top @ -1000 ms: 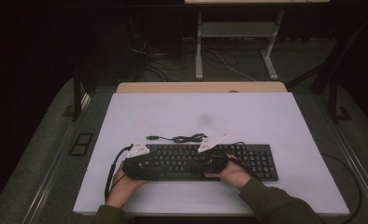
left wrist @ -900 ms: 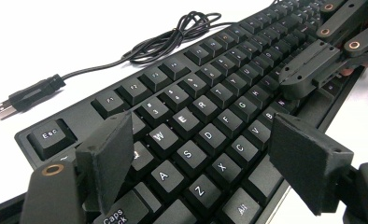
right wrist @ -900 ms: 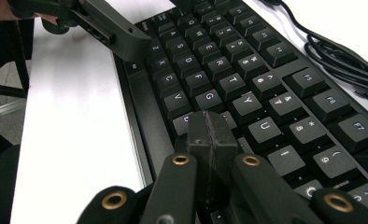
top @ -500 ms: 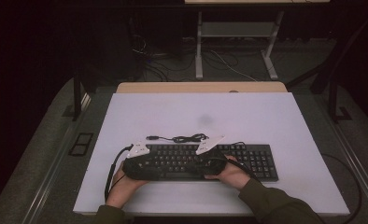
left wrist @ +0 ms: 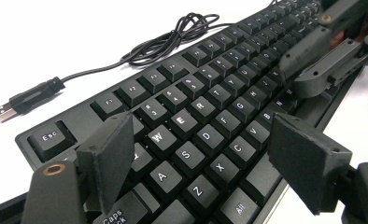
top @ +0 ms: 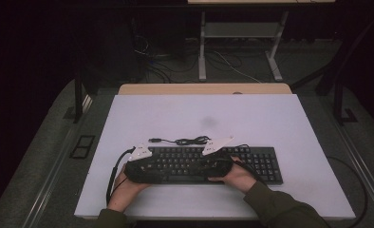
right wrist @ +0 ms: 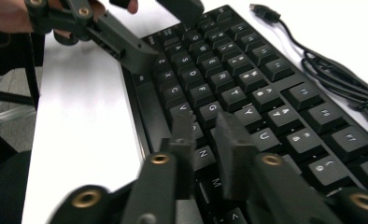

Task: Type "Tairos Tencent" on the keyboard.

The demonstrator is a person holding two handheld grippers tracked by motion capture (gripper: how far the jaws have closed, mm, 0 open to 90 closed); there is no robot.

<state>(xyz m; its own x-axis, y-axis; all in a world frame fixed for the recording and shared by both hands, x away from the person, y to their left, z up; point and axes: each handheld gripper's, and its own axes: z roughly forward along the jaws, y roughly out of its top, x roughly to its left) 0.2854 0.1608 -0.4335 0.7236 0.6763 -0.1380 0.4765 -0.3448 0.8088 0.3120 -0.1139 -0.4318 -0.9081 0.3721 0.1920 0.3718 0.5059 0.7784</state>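
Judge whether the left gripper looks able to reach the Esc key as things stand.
Probably yes: the left gripper, jaws wide apart, hovers over the keyboard with nothing between it and the Esc key.

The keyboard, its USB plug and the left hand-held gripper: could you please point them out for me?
keyboard (left wrist: 205, 105), left gripper view, on the letter keys.
USB plug (left wrist: 4, 112), left gripper view, on its metal tip.
left hand-held gripper (left wrist: 205, 158), left gripper view, midway between its fingertips.

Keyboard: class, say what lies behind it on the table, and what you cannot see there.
Behind the keyboard lies its black cable, bunched in loops, ending in a USB plug on the white table. Where the cable joins the keyboard is hidden behind the right gripper.
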